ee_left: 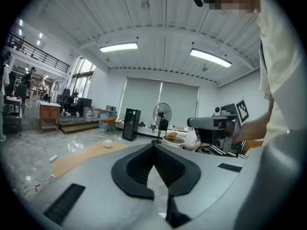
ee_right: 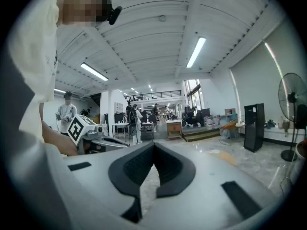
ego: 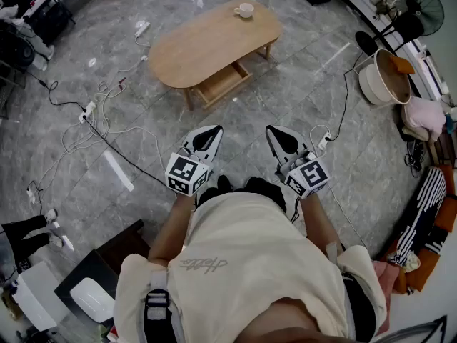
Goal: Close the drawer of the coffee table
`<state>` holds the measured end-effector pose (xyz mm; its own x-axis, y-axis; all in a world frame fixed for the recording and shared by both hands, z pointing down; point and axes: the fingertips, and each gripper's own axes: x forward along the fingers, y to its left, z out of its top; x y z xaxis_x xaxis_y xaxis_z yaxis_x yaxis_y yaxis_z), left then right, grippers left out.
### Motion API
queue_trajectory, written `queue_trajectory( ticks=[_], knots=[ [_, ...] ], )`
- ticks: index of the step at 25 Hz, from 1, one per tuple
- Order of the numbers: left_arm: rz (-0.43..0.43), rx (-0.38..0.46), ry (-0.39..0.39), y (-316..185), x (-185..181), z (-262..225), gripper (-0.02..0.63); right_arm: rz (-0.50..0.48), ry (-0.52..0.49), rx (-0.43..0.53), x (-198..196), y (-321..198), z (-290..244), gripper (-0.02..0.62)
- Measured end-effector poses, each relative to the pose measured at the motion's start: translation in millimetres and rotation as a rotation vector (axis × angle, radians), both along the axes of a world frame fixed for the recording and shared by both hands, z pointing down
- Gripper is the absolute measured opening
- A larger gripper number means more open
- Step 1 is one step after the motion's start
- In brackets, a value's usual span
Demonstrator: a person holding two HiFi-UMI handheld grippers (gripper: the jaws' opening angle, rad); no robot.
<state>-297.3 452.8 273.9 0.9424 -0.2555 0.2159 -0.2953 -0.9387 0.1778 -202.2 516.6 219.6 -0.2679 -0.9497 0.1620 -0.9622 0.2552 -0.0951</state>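
- While the two grippers are held side by side at the lower centre of the head view, the coffee table [ego: 214, 41] is seen well apart from them, in the upper centre of the frame.
- Its drawer [ego: 223, 83] is seen pulled out from under the oval wooden top, on the side facing the person, and is not yet closed.
- A white cup [ego: 244, 9] is set near the far end of the tabletop.
- The left gripper [ego: 207, 136] is pointed toward the table. In the left gripper view its jaws are shown pressed together at the tips, with nothing caught between them.
- The right gripper [ego: 280, 138] is held just beside it, jaws likewise seen tip to tip and empty.
- Cables [ego: 104, 93] are strewn over the grey floor [ego: 300, 84] at the left, and a standing fan [ego: 414, 6] is spotted in the upper right corner.
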Motion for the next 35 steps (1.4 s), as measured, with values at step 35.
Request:
queue_trajectory(
  ticks=[35],
  knots=[
    [-0.053, -0.054, -0.076, -108, 119, 24, 0.005, 0.054, -0.095, -0.098, 142, -99, 53, -0.005]
  ],
)
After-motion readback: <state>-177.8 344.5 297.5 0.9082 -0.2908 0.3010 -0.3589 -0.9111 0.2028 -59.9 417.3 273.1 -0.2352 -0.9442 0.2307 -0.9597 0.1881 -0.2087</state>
